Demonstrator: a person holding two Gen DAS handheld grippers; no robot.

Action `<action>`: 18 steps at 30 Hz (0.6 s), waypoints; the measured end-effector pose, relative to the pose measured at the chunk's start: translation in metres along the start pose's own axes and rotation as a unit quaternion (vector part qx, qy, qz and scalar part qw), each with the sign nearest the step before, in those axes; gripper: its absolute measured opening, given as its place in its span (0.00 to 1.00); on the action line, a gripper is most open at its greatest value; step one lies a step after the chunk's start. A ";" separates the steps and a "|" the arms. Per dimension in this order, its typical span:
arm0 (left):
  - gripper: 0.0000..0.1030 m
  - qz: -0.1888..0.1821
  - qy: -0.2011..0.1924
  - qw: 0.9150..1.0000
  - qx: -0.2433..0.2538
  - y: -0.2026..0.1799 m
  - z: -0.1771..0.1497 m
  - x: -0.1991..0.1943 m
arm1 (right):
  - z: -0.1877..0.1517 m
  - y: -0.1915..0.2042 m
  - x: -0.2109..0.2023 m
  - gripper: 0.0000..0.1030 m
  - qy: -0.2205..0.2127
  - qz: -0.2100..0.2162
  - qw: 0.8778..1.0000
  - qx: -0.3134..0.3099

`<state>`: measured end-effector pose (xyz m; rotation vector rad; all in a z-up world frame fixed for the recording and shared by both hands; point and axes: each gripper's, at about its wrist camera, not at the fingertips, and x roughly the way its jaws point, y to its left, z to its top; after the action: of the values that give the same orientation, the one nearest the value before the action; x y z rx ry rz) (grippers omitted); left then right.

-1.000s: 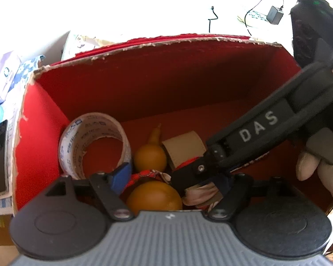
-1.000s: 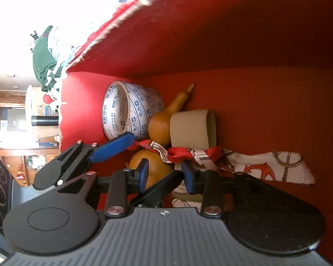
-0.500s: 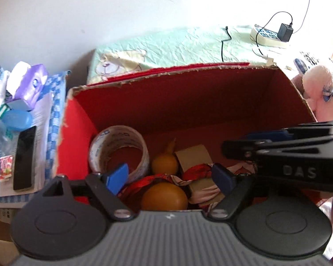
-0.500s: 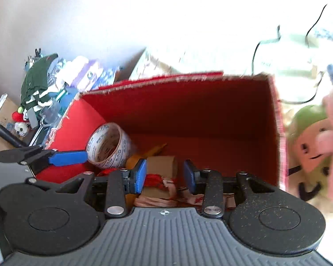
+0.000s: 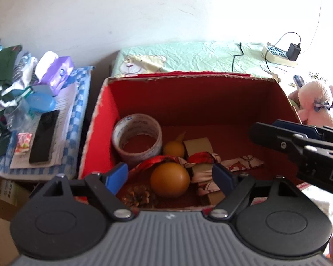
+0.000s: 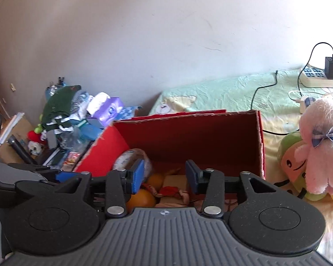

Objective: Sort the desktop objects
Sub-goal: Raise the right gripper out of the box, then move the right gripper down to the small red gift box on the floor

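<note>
A red cardboard box (image 5: 100, 119) (image 6: 260, 137) holds a roll of printed tape (image 5: 137, 136), an orange gourd (image 5: 169, 179), a brown tape roll (image 5: 197, 147), a red-and-white patterned cloth (image 5: 241, 163) and a pine cone (image 5: 138, 196). My left gripper (image 5: 169, 176) hangs open above the box's near edge with nothing between its blue pads. My right gripper (image 6: 164, 176) is also open and empty, above the box's near side. In the left wrist view the right gripper's fingers (image 5: 283, 137) reach in from the right.
Left of the box lies a cluttered pile: a purple tissue pack (image 5: 58, 73), a black phone (image 5: 43, 136), papers, green cloth (image 6: 60, 102). A pink plush toy (image 6: 321, 146) and a green plush sit to the right. A power strip with charger (image 6: 321, 77) and cables lie on the green sheet behind.
Both grippers have pulled up and back out of the box. The right gripper let go of the patterned cloth, which now lies in the box, and its jaws have opened wider.
</note>
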<state>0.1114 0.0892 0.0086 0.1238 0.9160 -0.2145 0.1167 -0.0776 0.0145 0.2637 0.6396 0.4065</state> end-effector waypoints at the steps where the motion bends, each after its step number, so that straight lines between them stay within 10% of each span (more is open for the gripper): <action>1: 0.82 0.004 -0.003 1.000 -0.006 0.001 -0.002 -0.004 | -0.001 0.001 -0.002 0.44 -0.001 0.003 1.000 -0.002; 18: 0.79 0.066 -0.032 0.995 -0.073 0.021 -0.054 -0.054 | -0.031 -0.008 -0.063 0.49 0.028 0.154 0.987 -0.026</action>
<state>0.0427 0.1270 0.0192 0.0405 0.8536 -0.0288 0.0535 -0.1087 0.0205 0.3042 0.6434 0.7287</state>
